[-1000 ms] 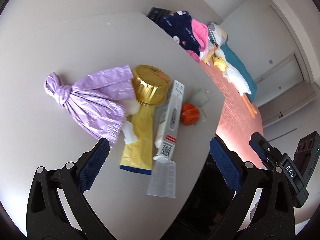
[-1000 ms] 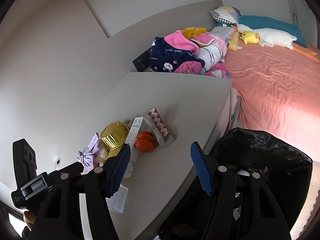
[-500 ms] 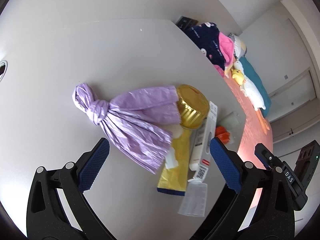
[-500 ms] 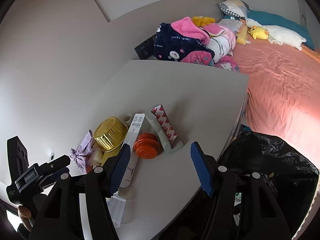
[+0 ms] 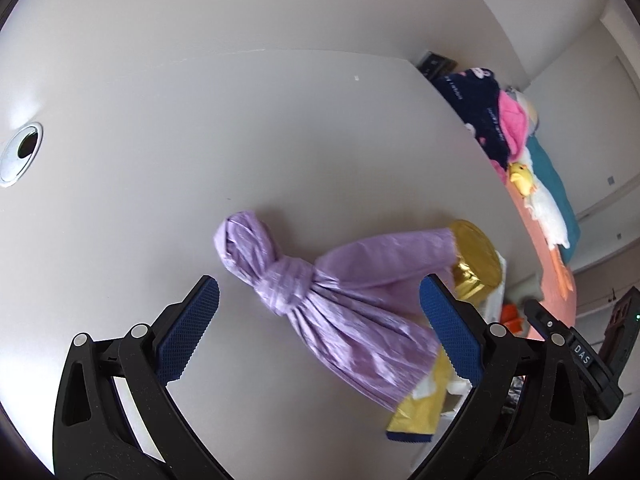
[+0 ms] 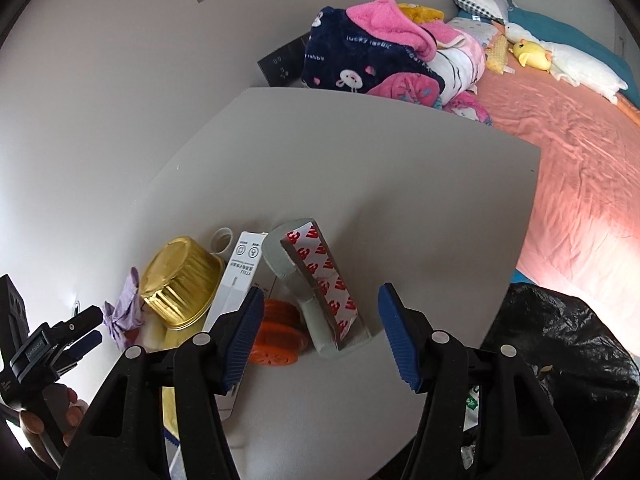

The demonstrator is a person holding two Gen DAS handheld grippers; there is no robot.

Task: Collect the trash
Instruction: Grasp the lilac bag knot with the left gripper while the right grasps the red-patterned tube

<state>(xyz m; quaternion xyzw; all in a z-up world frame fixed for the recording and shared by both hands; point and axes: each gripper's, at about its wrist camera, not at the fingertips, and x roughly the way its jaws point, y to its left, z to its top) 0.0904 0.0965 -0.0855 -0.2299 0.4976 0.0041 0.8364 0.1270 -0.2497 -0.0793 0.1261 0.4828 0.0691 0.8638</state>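
Through the left wrist camera, you are holding the left tool (image 5: 316, 304) spread wide over the pale grey table (image 5: 280, 128), gripping nothing. The knotted purple bag (image 5: 320, 284) is lying flat on the table between the two blue ridged pads (image 5: 188, 332); I cannot tell if either is touching it. The bag is thin crinkled plastic, cinched in a tight knot, with a rounded bulb on one side and a pleated fan on the other. Right of the knot, the gold foil cup (image 5: 478, 268) is sitting upside down against the bag's far end, its sides ribbed and shiny. A flat yellow packet (image 5: 416, 412) with a dark blue hem is poking out from under the fan. Left of the knot, well apart, a round metal-rimmed hole (image 5: 20, 150) is sitting in the table.

Through the right wrist camera, you are holding the right tool (image 6: 322, 328) wide apart too, carrying nothing. The gold foil cup (image 6: 180, 284) is sitting on the table with the purple bag (image 6: 124, 312) just left of it, where the left tool (image 6: 80, 332) is reaching in. Right of the cup, a long white carton (image 6: 236, 280) is lying flat, then a round orange lid (image 6: 280, 338), then a grey foam strip (image 6: 320, 296) with red-printed backing. Far right of the cup, off the table edge, a glossy crumpled black trash bag (image 6: 560, 360) is gaping beside the pink bed (image 6: 580, 168).
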